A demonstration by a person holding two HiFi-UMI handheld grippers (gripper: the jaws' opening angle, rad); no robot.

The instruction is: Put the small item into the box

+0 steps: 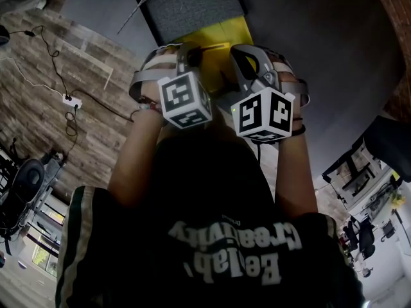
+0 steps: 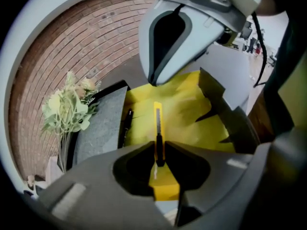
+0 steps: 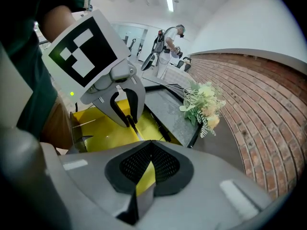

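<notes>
- Left tool (image 2: 159, 152): it is grasping a yellow utility knife (image 2: 157, 123) by its rear end, the pads clenching on both sides of the black slider.
- Utility knife: it is pointing down and away over the open yellow box (image 2: 192, 123); whether its tip is touching the box floor cannot be told.
- Right tool (image 3: 149, 152): its pads are pinching a box flap (image 3: 144, 176), yellow on one face and grey on the other.
- Black pen (image 2: 127, 123): it is lying inside the box along the side next to the grey textured panel (image 2: 98, 123).
- Pale flowers (image 2: 67, 107): they are lying on the far side of that panel, near the brick wall (image 2: 62, 47).
- Head view: both tools are reaching down side by side over the box on the dark table (image 1: 308, 43).
</notes>
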